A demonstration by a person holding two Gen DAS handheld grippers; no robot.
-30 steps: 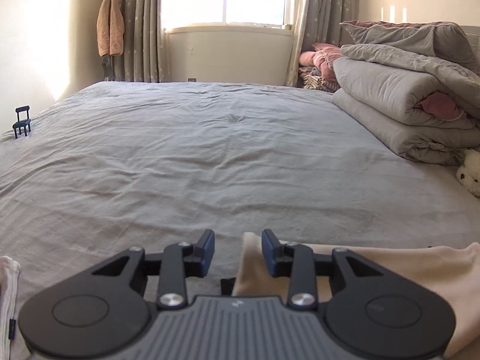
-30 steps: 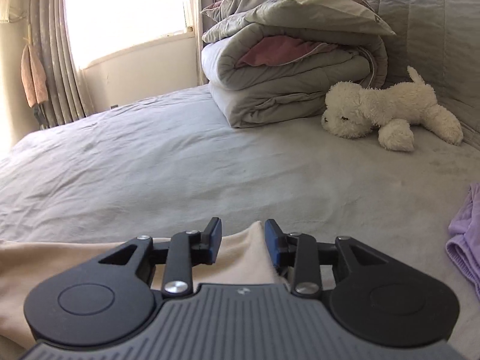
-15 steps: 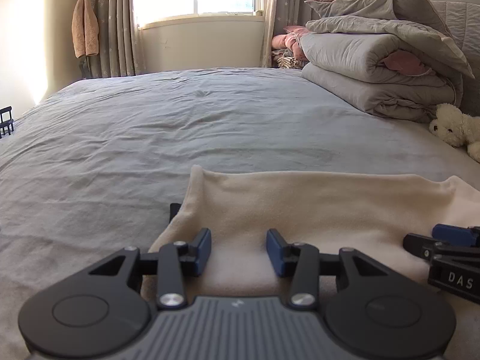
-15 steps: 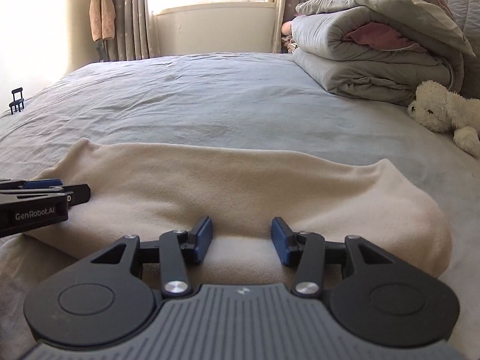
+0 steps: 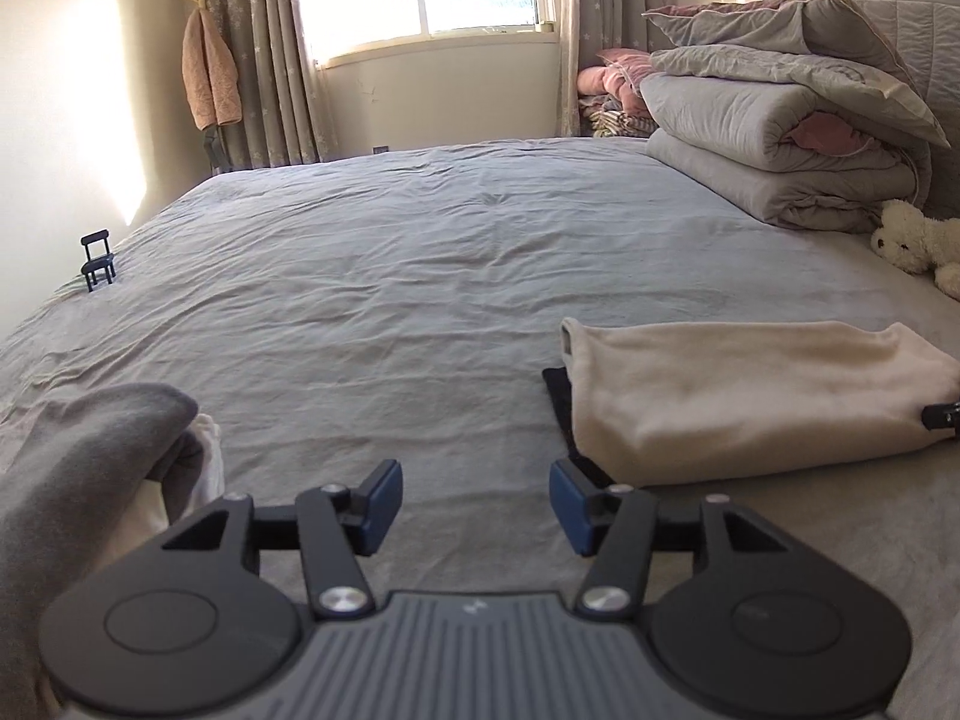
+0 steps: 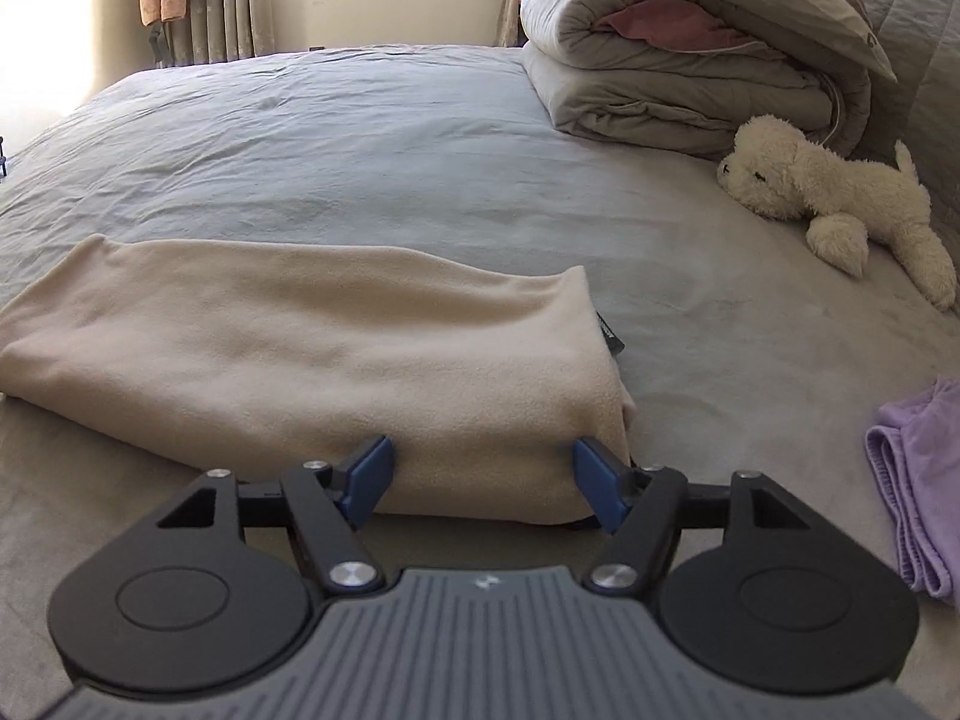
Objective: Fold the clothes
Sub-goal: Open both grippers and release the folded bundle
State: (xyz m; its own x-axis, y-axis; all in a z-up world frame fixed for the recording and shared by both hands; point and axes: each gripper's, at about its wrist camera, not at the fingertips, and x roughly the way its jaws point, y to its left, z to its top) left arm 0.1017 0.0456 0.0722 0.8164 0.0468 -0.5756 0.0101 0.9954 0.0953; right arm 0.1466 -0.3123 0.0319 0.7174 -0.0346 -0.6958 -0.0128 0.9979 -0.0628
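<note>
Cream fleece garment (image 6: 312, 360) lies folded on the grey bed (image 6: 360, 138). My right tool (image 6: 480, 483) gapes wide, empty, at its near edge; left tool (image 5: 474, 507) wide, empty, left of it. Closing could drag the soft top layer and undo the fold.

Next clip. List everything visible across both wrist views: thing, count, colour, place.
beige garment: 1, folded, near edge of bed
dark item: 1, black, sticking out under beige garment
grey garment: 1, bed's near left corner
white cloth: 1, beside grey garment
purple garment: 1, lilac, bed's right edge
plush dog: 1, cream, by the quilts
quilts: stack, grey with pink, head of bed
bed: 1, grey sheet
phone stand: 1, dark, chair-shaped, far left of bed
hanging garment: 1, peach, by curtains
curtains: grey, flanking window
left gripper: open, black with blue fingers, over bare sheet
right gripper: open, fingers either side of beige garment's near edge
</note>
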